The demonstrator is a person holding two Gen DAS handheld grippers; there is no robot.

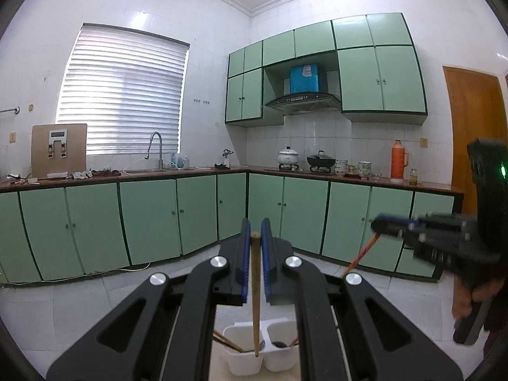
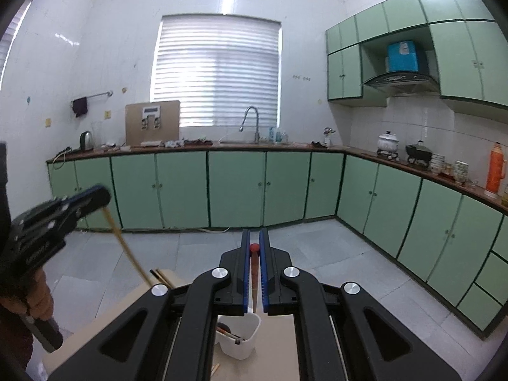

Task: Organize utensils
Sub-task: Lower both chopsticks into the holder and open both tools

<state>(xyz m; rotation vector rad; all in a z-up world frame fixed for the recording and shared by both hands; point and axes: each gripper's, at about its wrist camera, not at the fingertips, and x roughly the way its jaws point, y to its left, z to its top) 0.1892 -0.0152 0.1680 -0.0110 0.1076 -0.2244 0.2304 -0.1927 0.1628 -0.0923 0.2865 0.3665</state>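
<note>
Left gripper, lower centre: pinching tan wooden chopstick, hanging over white two-compartment plastic holder. Right gripper: pinching red-capped brown chopstick above same holder.

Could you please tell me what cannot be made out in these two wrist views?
- White utensil holder: contents partly hidden by the left gripper, left view.
- Red-tipped chopstick: lower end hidden behind the right gripper, right view.
- Tabletop: mostly covered, both views.
- Right gripper: blurred, left view.

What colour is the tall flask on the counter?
Orange, with a lighter cap: the flask shows best in the left wrist view.
</note>
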